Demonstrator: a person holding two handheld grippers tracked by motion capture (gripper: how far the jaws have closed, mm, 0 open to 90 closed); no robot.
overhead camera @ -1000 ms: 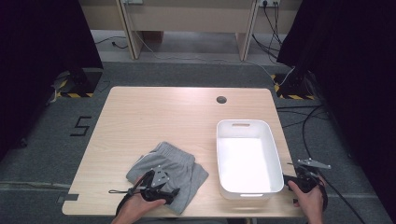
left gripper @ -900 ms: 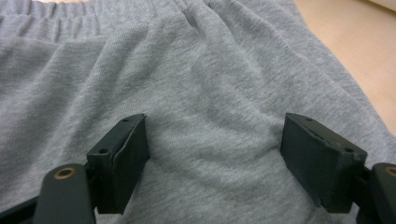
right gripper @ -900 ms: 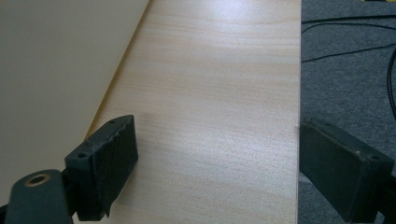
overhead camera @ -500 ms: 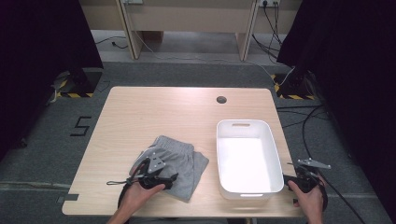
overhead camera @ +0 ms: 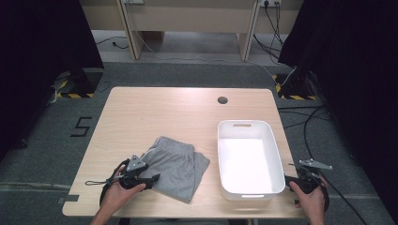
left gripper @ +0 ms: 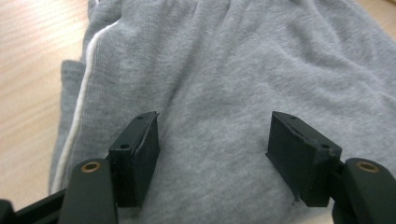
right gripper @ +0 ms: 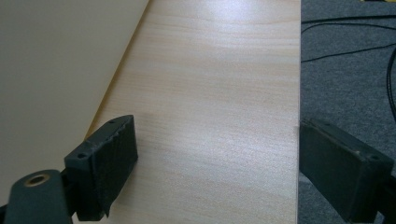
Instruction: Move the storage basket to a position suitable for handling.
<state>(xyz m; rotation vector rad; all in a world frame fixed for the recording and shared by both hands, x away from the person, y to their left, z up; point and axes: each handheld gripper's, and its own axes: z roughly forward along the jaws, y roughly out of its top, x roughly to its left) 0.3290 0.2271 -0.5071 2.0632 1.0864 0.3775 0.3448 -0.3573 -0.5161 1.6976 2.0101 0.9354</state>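
L gripper (overhead camera: pixel 152 178) over grey shorts (overhead camera: pixel 176 164)
Jaws apart, just been closing, cloth between; R gripper (right gripper: pixel 212 168) apart at table (overhead camera: pixel 155 112) front-right corner.

Grey shorts (overhead camera: pixel 174 165) with white side stripe, white bin (overhead camera: pixel 248 159), pale wood table (overhead camera: pixel 155 112)

Overhead table (overhead camera: pixel 141 112) view; two close tong-mounted views

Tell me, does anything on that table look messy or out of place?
Mostly tidy. The grey shorts lie rumpled and askew beside the white bin, one corner near the table's front edge. Nothing looks spilled or damaged.
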